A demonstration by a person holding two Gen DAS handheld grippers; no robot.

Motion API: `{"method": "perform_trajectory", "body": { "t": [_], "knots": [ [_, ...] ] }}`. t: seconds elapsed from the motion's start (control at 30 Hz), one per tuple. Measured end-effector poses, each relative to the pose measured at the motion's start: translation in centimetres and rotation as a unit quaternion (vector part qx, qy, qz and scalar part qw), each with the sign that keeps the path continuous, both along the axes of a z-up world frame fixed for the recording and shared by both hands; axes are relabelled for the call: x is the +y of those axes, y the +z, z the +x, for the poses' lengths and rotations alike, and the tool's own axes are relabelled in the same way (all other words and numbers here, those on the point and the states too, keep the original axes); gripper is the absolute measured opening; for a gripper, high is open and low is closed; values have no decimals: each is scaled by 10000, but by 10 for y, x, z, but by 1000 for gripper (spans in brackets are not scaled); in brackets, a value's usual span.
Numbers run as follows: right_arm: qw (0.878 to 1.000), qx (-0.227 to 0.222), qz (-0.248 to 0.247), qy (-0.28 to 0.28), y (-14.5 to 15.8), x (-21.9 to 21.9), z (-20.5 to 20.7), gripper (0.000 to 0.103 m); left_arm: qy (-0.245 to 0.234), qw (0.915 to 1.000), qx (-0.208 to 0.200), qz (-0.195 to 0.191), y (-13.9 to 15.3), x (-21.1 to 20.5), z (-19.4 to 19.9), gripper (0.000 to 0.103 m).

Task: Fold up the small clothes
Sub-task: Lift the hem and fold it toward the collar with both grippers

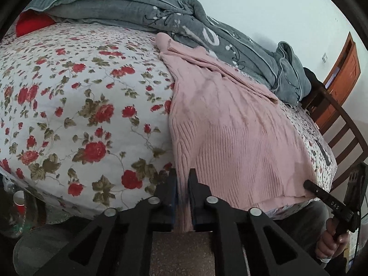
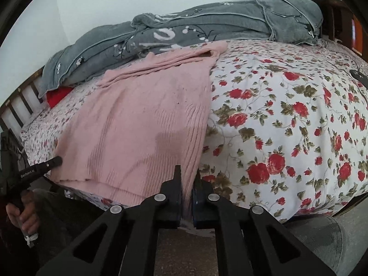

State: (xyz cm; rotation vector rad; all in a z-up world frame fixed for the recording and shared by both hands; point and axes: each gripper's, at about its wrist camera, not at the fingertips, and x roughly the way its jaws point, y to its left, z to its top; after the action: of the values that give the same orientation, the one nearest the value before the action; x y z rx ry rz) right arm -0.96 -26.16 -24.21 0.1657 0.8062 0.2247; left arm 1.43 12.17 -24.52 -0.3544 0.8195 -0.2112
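Gripping the near hem of the pink sweater (image 1: 230,126) at both corners marks the start of a fold; next, both corners likely need lifting together and carrying toward the far end by the grey blanket (image 1: 207,30). The left gripper (image 1: 182,174) and right gripper (image 2: 187,172) angle downward, jaws nearly closed on knit. The sweater lies flat on the floral bed (image 1: 80,105).

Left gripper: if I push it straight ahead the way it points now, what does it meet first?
The pink knit sweater itself. The left gripper is already shut on its near hem, so going forward would bunch that fabric against the floral bedspread beneath. Depth beyond is unclear.
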Motion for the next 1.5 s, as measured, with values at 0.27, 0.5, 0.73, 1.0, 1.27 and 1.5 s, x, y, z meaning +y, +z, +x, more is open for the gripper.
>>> {"method": "perform_trajectory", "body": {
  "t": [0.27,0.5,0.73,1.0,1.27,1.5],
  "knots": [
    [9992,189,347,-32,-4,-8,0,19,-121,9999,16,43,0,-5,-1,32],
    [9984,401,394,83,-8,-3,1,6,-159,9997,149,131,1,-9,-5,14],
    [9972,136,690,270,26,-10,0,5,-189,9980,225,-551,18,14,-9,7],
    [9877,-333,1496,314,95,-28,27,5,98,9958,-323,-845,97,34,15,7],
    [9838,-562,1694,165,146,-32,88,5,359,9953,-786,-439,164,23,75,7],
    [9822,-694,1743,-7,168,-36,144,5,497,9930,-1050,-228,182,16,132,7]
  ]
}}
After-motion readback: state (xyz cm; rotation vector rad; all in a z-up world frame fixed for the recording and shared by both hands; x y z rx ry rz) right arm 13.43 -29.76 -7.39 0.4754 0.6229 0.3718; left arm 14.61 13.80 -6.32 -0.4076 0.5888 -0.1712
